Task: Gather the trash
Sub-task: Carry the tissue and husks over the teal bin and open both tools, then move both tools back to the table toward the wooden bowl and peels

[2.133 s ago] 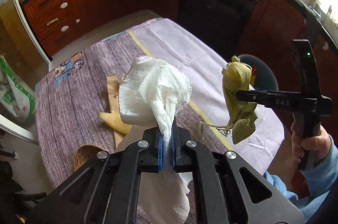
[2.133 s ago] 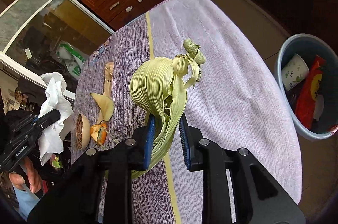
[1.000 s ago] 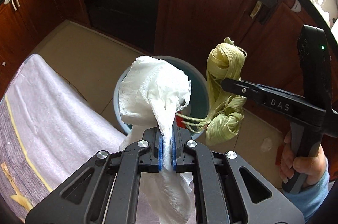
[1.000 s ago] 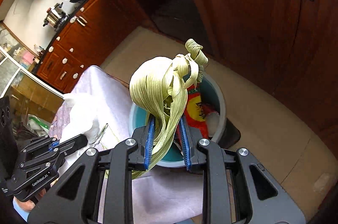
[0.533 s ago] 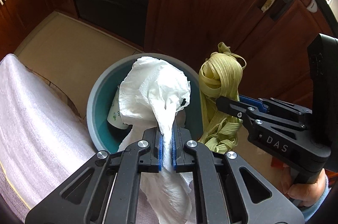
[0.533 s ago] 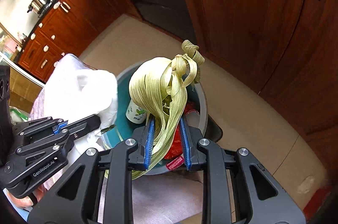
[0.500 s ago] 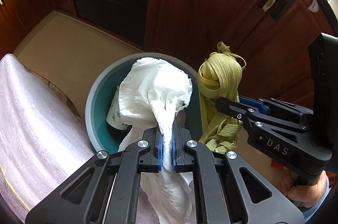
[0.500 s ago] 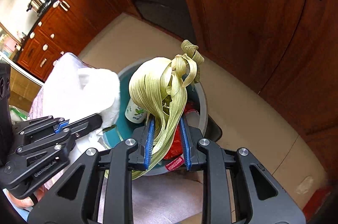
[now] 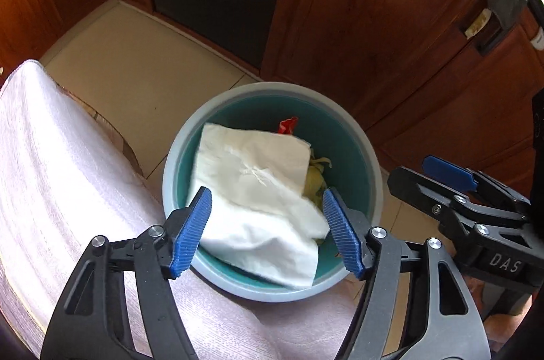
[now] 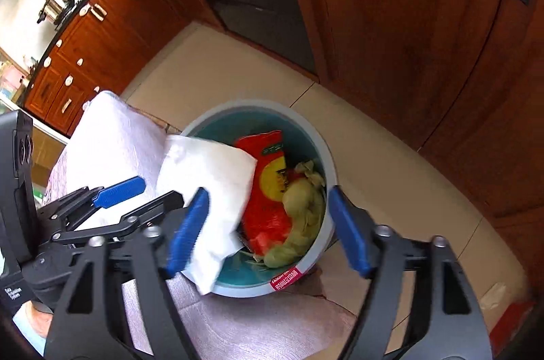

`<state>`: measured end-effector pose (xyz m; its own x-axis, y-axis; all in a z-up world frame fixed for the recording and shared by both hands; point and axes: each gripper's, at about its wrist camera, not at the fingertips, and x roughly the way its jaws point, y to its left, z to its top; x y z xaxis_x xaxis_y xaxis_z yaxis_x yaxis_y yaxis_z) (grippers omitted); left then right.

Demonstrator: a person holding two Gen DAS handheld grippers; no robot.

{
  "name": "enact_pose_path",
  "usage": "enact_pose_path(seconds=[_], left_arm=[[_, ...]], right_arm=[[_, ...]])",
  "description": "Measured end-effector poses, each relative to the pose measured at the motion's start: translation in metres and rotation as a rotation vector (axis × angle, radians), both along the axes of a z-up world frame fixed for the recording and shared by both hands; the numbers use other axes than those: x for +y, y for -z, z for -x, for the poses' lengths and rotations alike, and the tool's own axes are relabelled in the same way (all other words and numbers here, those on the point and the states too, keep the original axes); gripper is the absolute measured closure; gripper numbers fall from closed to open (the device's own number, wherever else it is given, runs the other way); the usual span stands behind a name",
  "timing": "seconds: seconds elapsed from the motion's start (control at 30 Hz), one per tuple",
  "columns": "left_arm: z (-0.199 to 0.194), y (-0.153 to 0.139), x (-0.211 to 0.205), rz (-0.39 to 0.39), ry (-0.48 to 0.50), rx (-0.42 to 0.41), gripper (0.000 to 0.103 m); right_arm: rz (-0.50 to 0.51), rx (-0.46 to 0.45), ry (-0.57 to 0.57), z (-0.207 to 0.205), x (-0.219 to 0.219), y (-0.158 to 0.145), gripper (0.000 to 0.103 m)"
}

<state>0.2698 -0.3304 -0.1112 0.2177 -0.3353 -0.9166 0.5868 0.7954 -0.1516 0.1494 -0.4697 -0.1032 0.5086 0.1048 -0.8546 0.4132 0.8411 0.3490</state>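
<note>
Left gripper [image 9: 267,224], right gripper [image 10: 268,229]: jaws spread, empty, above bin [image 9: 370,163]. Inside bin: white tissue [image 9: 258,186] at 9 o'clock, corn husk [image 10: 302,207] at 3 o'clock, red wrapper [image 10: 272,186] between.

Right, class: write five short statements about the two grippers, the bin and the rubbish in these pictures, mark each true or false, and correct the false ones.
1. The left gripper is open. True.
2. The right gripper is shut on the corn husk. False: it is open, and the husk lies in the bin.
3. The white paper towel is over the bin's mouth. True.
4. The bin stands on the table. False: it stands on the floor beside the table.
5. A red wrapper lies in the bin. True.
</note>
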Motion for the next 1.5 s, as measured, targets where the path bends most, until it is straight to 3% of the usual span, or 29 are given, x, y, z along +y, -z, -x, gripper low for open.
enact_pose_path(seconds=[0.17, 0.57, 0.9, 1.23, 1.5], left_arm=[[0.002, -0.003, 0.005, -0.007, 0.011, 0.001, 0.027], [0.039, -0.033, 0.021, 0.005, 0.006, -0.061, 0.009], [0.064, -0.053, 0.059, 0.026, -0.042, -0.081, 0.007], [0.092, -0.08, 0.113, 0.072, -0.103, -0.107, 0.004], [0.117, -0.09, 0.193, 0.082, -0.213, -0.123, 0.004]], right_arm=[[-0.018, 0.008, 0.012, 0.004, -0.002, -0.002, 0.02], [-0.001, 0.013, -0.001, 0.015, 0.009, -0.017, 0.02], [0.01, -0.025, -0.028, 0.03, 0.036, -0.042, 0.016], [0.033, -0.054, -0.081, 0.044, 0.078, -0.076, 0.015], [0.033, -0.055, -0.215, 0.04, 0.143, -0.089, 0.015]])
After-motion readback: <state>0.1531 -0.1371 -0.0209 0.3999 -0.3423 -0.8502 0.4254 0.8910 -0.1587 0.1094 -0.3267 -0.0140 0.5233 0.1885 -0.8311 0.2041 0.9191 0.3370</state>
